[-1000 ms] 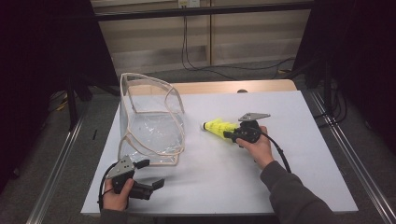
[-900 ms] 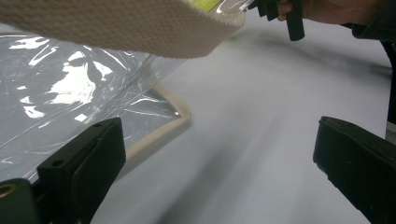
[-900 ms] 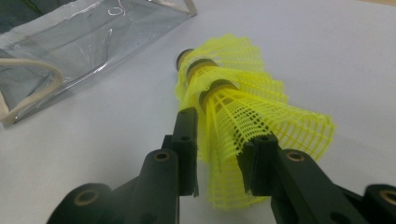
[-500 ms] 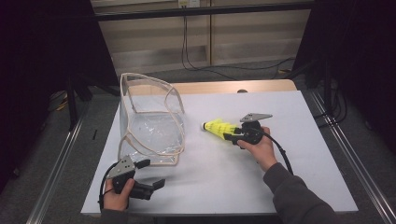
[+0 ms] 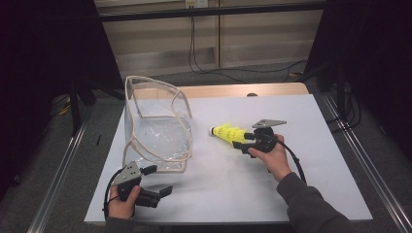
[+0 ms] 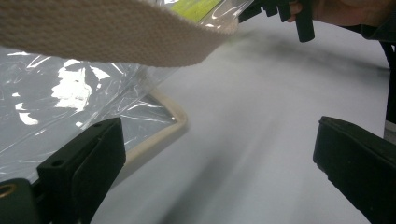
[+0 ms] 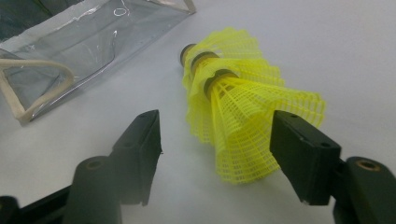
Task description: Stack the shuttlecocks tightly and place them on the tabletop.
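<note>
A nested stack of yellow shuttlecocks (image 5: pixel 226 132) (image 7: pixel 233 107) lies on its side on the white table (image 5: pixel 291 194), cork ends toward the bag. My right gripper (image 5: pixel 239 141) (image 7: pixel 217 140) sits behind the open skirts. Its jaws have just been opening and now stand either side of the rear skirt without pressing it. A clear plastic bag (image 5: pixel 158 131) (image 7: pixel 70 42) (image 6: pixel 70 93) with cream trim stands left of the shuttlecocks. My left gripper (image 5: pixel 158 180) (image 6: pixel 210 158) rests open at the front left, by the bag's near corner, with nothing between its jaws.
The bag's cream strap (image 6: pixel 107 32) hangs across the top of the left gripper view. A wooden strip (image 5: pixel 233 90) borders the table's far edge, and metal rails (image 5: pixel 359 155) run along both sides. Cables (image 5: pixel 218 68) lie on the floor beyond.
The right gripper's jaws stand a little wider around the shuttlecocks. The stack, the bag and the left gripper have stayed in place.
</note>
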Available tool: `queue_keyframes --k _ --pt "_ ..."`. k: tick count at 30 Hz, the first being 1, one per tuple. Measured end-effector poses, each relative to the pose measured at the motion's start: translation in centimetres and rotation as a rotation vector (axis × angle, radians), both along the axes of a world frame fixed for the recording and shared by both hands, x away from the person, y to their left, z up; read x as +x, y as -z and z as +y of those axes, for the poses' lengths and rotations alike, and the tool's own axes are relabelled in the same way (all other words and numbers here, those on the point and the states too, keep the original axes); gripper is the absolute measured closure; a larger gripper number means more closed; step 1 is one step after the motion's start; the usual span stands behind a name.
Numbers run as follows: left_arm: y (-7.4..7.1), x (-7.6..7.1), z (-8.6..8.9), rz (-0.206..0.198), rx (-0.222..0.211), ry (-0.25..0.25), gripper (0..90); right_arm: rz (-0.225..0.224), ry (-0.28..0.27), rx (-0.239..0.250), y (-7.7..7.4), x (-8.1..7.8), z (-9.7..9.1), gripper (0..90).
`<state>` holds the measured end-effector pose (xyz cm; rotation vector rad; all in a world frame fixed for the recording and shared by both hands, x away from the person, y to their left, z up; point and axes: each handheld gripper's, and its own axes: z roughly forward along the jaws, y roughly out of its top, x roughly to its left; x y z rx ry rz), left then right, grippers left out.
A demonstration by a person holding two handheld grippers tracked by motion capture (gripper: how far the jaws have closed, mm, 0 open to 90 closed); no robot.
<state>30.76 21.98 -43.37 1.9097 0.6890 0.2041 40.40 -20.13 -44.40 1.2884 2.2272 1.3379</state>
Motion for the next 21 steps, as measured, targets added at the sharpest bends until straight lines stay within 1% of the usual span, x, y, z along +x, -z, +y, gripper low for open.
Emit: queue_keyframes --k 2,4,6,8,12,15,16,17,21 --pt "0.0 0.0 0.0 -0.002 -0.001 0.0 2.4 0.002 0.007 -0.001 -0.1 -0.1 0.1 29.8" --pt "-0.1 0.0 0.0 -0.001 0.0 0.001 2.5 -0.009 0.012 -0.002 -0.1 -0.2 0.2 26.3" --pt "-0.1 0.0 0.0 -0.003 0.002 0.004 2.4 -0.005 0.026 -0.004 -0.1 -0.3 0.4 22.4" --pt "-0.1 -0.1 0.0 -0.004 -0.001 0.004 2.4 -0.009 0.026 -0.013 -0.1 -0.3 0.6 21.4" --pt "-0.1 0.0 0.0 -0.004 -0.001 0.006 2.5 -0.017 0.038 -0.018 0.0 -0.3 1.2 16.3" --pt "-0.1 0.0 0.0 -0.004 0.002 0.006 2.5 -0.029 0.041 -0.02 0.0 -0.2 1.6 16.6" --pt "0.0 0.0 0.0 -0.004 -0.004 0.003 2.4 -0.028 0.039 -0.016 0.1 -0.2 1.8 17.1" --pt "0.0 0.0 0.0 -0.002 0.0 0.002 2.5 -0.029 0.038 -0.017 0.1 -0.2 1.8 17.2" --pt "0.0 0.0 0.1 -0.001 -0.001 0.003 2.4 -0.027 0.053 -0.02 0.4 0.0 2.0 18.4"
